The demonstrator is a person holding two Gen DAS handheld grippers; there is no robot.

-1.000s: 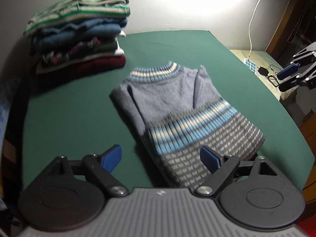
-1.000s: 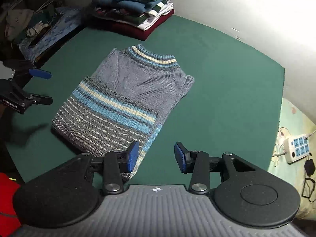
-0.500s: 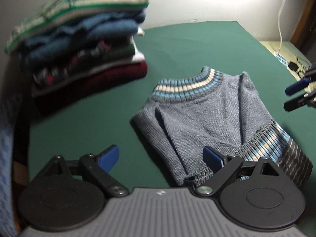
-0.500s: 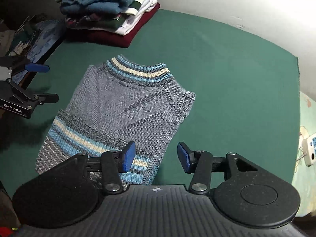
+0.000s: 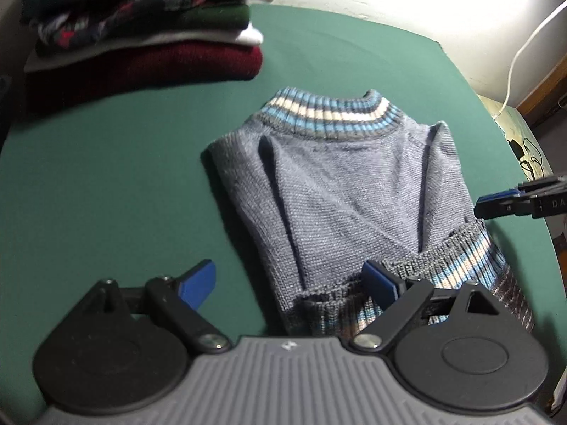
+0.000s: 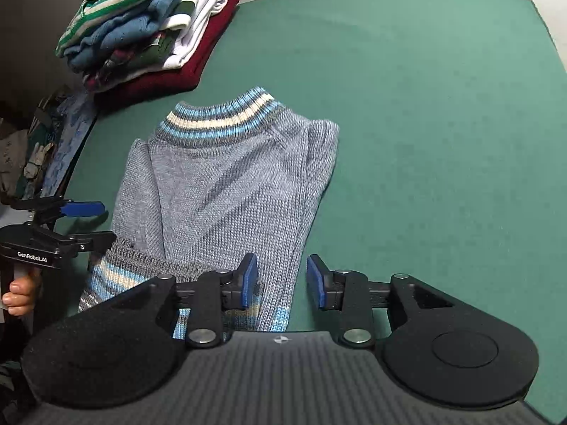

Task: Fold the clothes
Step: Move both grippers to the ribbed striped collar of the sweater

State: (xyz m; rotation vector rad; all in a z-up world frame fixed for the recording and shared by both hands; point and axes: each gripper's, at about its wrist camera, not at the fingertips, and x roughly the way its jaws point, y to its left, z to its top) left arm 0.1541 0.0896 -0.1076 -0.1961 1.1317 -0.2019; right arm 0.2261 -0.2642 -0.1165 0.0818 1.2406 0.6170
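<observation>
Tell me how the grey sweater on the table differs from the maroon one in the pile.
The grey sweater lies alone on the green table, nothing on top; the maroon sweater sits at the bottom of the pile, under the other clothes. The grey sweater has a blue and cream striped collar and hem; the maroon sweater looks plain. Both are knitted and folded.

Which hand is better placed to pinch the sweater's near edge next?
Probably the right: the right tool is closing with the sweater edge between its pads. The left tool stands wide open, one pad over bare table.
</observation>
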